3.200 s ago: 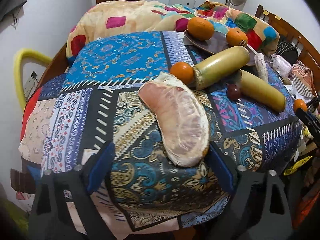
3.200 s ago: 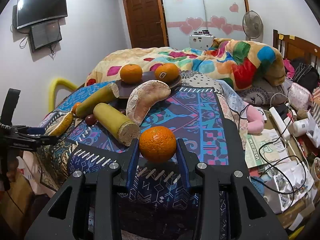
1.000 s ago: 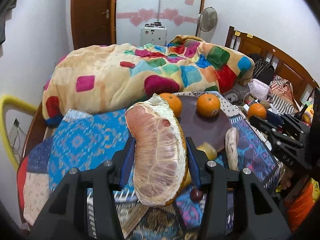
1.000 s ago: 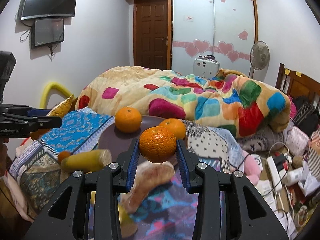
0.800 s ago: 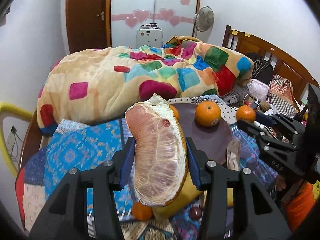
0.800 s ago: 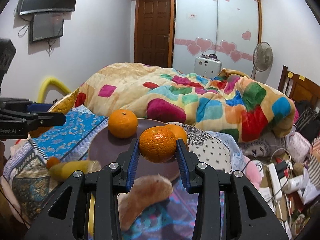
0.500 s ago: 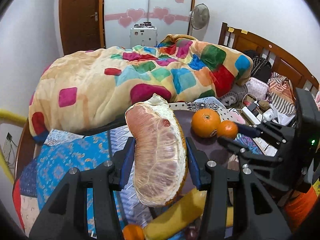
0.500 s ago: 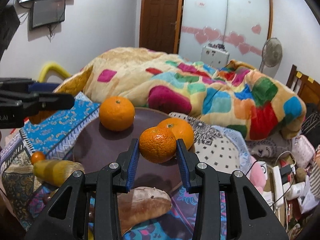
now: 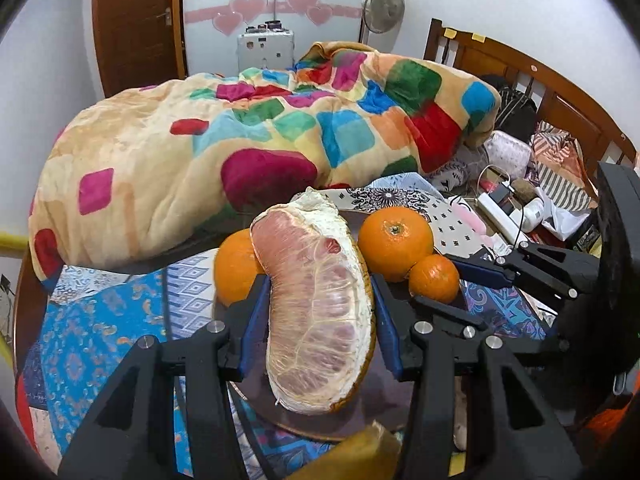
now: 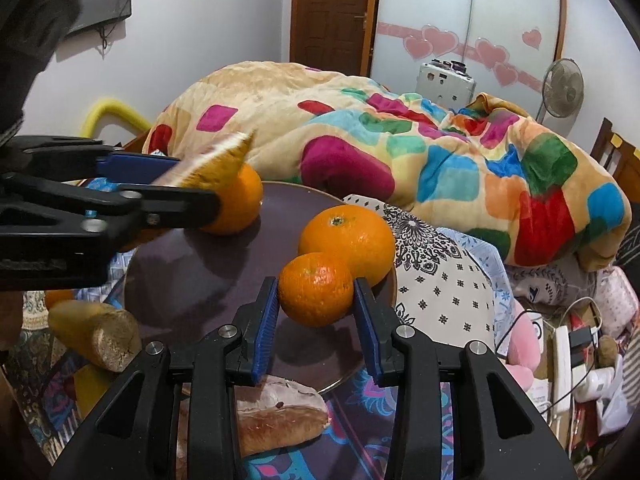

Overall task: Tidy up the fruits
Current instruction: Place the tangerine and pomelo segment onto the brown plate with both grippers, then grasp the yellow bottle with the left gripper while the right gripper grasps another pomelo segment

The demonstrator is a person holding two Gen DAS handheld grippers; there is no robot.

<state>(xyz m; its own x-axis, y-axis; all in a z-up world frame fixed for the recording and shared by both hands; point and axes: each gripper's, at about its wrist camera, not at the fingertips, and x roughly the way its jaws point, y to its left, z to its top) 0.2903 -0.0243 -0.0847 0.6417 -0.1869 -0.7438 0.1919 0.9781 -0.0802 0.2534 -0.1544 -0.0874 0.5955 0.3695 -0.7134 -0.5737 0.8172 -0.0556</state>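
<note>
Now | left gripper (image 9: pixel 318 322) clamps pomelo segment (image 9: pixel 318 316), hiding plate (image 10: pixel 192 264) | right gripper (image 10: pixel 316 312) clamps tangerine (image 10: pixel 316 289)

— What's on the plate (image 10: pixel 192 272)?
— Two oranges: one (image 10: pixel 348 240) at its right edge, another (image 10: pixel 240 204) at the far left. A small mandarin (image 10: pixel 316 289) sits just before the right one.
— And the pomelo segment (image 9: pixel 320 316)?
— Over the plate's left, before the left orange.

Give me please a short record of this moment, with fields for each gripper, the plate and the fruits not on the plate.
left gripper: shut on pomelo segment, over the plate
right gripper: shut on small orange, over the plate
plate: dark, round, two large oranges on it
off plate: another pomelo segment, a cut yellow fruit, on the patterned cloth
</note>
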